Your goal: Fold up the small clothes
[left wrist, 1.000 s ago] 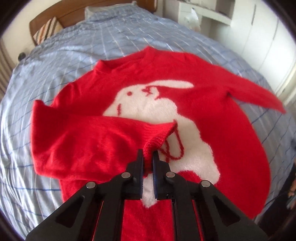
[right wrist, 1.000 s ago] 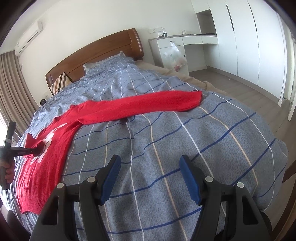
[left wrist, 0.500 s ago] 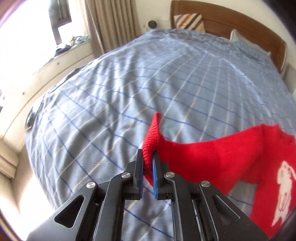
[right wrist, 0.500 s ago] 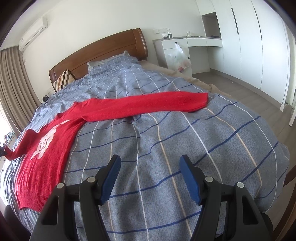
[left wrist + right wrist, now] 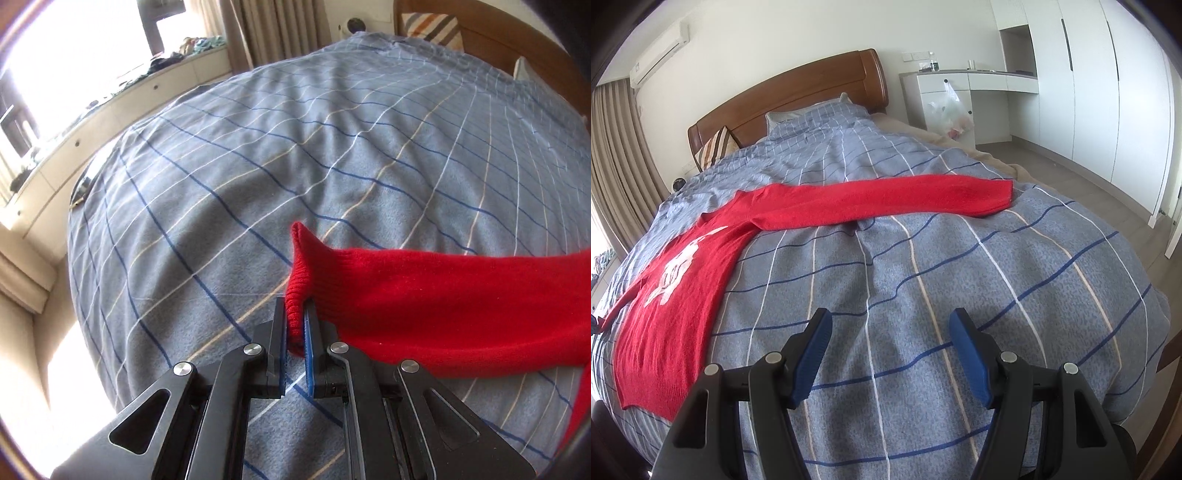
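Sleeve cuff (image 5: 297,291) in left gripper (image 5: 295,325) (jaws clamped)

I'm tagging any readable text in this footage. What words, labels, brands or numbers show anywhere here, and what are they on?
No text can be read for certain.
Pillow against the headboard: a short dark printed line, too small and blurred to read.
Air conditioner on the wall: a small label at its left end, unreadable.
Red sweater: a white picture only, no lettering.
Plastic bag on the white cabinet: no legible print.
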